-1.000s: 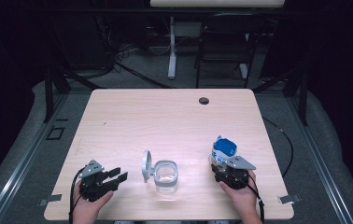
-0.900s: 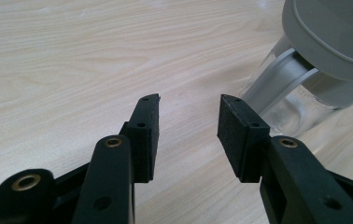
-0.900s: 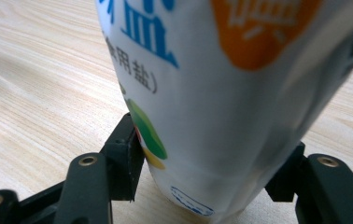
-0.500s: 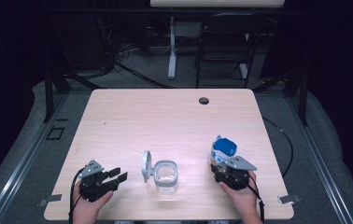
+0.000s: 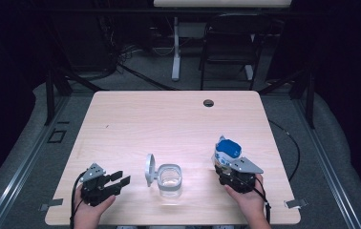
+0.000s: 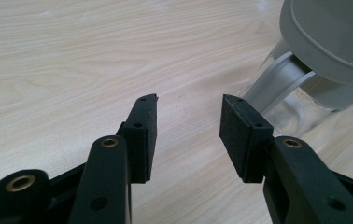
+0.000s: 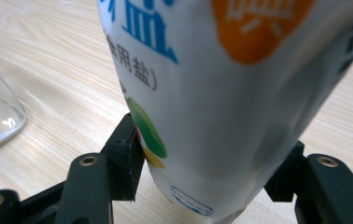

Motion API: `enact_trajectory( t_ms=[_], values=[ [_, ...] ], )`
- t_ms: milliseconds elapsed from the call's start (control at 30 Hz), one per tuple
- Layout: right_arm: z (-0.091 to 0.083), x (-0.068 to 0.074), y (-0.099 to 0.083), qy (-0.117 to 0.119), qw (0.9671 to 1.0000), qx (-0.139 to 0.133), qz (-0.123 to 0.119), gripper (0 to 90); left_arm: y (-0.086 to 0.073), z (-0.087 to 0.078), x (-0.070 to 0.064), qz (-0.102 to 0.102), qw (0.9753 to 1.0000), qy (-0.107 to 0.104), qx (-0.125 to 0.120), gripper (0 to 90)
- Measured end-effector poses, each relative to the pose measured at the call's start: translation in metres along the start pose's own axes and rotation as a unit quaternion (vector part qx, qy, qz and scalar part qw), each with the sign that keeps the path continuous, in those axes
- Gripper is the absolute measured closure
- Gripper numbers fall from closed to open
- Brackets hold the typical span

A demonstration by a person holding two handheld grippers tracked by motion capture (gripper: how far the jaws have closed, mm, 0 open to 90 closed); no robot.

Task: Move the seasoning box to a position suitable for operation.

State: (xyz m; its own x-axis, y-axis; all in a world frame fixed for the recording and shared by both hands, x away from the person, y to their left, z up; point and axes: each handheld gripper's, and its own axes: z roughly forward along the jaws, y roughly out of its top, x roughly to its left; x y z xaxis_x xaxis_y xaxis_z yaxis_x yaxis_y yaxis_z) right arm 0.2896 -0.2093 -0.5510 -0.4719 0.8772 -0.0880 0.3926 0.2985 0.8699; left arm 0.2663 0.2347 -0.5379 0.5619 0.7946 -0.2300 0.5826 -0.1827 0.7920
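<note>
Compared this with a second back and spotted basically no movement anywhere. Found the right gripper point(image 5: 226, 165) parked as before at the near right of the table point(image 5: 169, 119), clamped on the lower part of the salt pouch point(image 5: 227, 149), pads pressed into both sides in the right gripper view. Saw the pouch upright, blue top up, and couldn't tell whether its bottom touched the wood. Spotted the left gripper point(image 5: 120, 180) at the near left, jaws well apart, holding nothing, aimed right toward the glass jar point(image 5: 170, 180). Noticed the jar standing near the front edge between the two grippers, with its grey flip lid point(image 5: 150, 168) swung open on the left side and apparently nothing inside.

Read it as a pause rather than progress: pouch gripped but not tipped, no salt in the jar yet. Guessed the next bit would need the pouch carried left over the jar mouth, maybe with the left gripper steadying the jar.
</note>
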Motion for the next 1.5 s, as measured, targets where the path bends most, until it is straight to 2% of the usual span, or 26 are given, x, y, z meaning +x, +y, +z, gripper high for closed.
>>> enact_trajectory(
  t_ms=[267,900,1200,1500],
  values=[
    [-0.009,0.002,0.011,-0.001,0.9999,-0.01,-0.013,41.3,0.0,0.001,0.0,0.004,1.0,0.008,0.0,51.1],
    [-0.024,0.01,0.032,0.004,0.9984,-0.021,-0.053,41.3,0.001,-0.002,0.001,0.005,0.9999,0.009,-0.003,50.6],
    [-0.026,0.015,0.037,0.001,0.9967,-0.018,-0.08,41.3,0.001,-0.003,0.001,0.001,0.9999,0.011,-0.007,49.8],
    [-0.026,0.024,0.04,0.009,0.9937,-0.009,-0.111,41.3,0.002,-0.003,0.001,0.003,0.9999,0.011,-0.006,49.8]
  ],
)
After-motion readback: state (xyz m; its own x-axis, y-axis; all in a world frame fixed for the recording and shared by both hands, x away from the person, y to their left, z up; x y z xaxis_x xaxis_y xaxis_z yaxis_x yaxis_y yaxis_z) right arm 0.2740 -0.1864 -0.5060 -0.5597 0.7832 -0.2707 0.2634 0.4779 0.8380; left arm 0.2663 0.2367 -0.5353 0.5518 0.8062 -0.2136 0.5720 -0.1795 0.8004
